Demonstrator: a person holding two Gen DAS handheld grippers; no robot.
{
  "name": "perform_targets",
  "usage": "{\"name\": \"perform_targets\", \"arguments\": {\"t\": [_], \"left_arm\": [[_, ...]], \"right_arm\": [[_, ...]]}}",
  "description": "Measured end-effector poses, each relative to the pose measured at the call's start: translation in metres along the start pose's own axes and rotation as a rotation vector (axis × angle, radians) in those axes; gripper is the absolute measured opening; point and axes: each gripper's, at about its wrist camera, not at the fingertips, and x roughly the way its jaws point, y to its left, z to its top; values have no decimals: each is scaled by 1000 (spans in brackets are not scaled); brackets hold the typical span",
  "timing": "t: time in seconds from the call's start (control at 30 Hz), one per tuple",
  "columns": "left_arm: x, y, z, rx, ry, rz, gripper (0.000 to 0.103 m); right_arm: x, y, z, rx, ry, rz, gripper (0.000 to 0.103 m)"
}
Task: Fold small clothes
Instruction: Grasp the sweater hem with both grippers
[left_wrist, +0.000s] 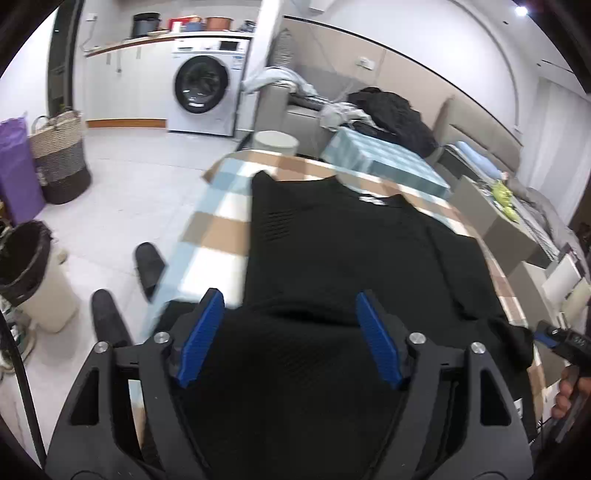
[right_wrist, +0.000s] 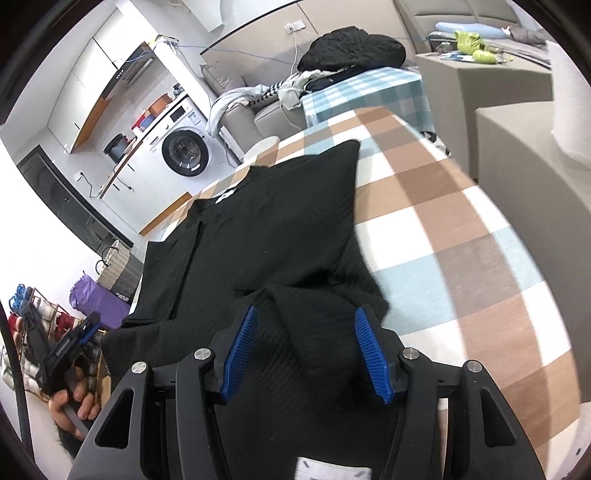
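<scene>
My left gripper (left_wrist: 290, 332) hovers over the near hem of the black ribbed knit top (left_wrist: 332, 251), fingers spread wide and holding nothing. My right gripper (right_wrist: 306, 347) is likewise wide open and empty, above bunched fabric at the near right corner. The top lies on the desk's soft brown, white and blue checked cloth (right_wrist: 461, 221), one side already folded inward, collar at the far end. I judge the fold is partway done; next I should pinch the hem and carry it toward the collar.
</scene>
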Motion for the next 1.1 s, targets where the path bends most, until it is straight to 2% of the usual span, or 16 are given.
{"name": "perform_targets", "arguments": {"t": [0.07,0.13,0.27,0.37,0.43,0.47,0.5,0.57,0.6,0.73,0.83,0.9,0.97,1.1], "left_arm": [[-6,16,-7,-10,2,36,80],[-10,32,-15,-24,14,68,80],[-11,55,-31,-58,60,86,80],[-9,62,-41,-46,77,107,80],[-7,61,-45,-40,83,119,80],[-7,63,-46,-40,91,119,80],[-6,59,-45,-39,93,117,80],[-5,56,-44,-28,91,116,80],[-3,52,-43,-23,89,118,80],[1,47,-41,-17,87,119,80],[3,49,-40,-24,88,129,80],[5,52,-41,-34,96,131,80],[10,55,-42,-37,113,130,80],[22,59,-47,-36,162,121,80]], "right_arm": [[-5,-8,-1,-6,-3,-32,70],[-4,-16,-4,-13,19,-41,70],[10,-19,-17,-51,118,15,73],[22,-8,-28,-136,129,-17,73],[31,-4,-29,-170,134,-42,61],[33,-3,-27,-177,124,-28,39],[34,-3,-24,-183,115,-8,22],[31,-4,-14,-184,71,-8,8],[29,-7,-8,-171,45,-8,7],[29,-34,14,-47,24,-16,7],[35,-44,16,-22,79,-7,20],[32,-47,11,-18,81,37,49],[31,-48,0,-36,93,82,51],[31,-36,-20,-163,96,19,51]]}}
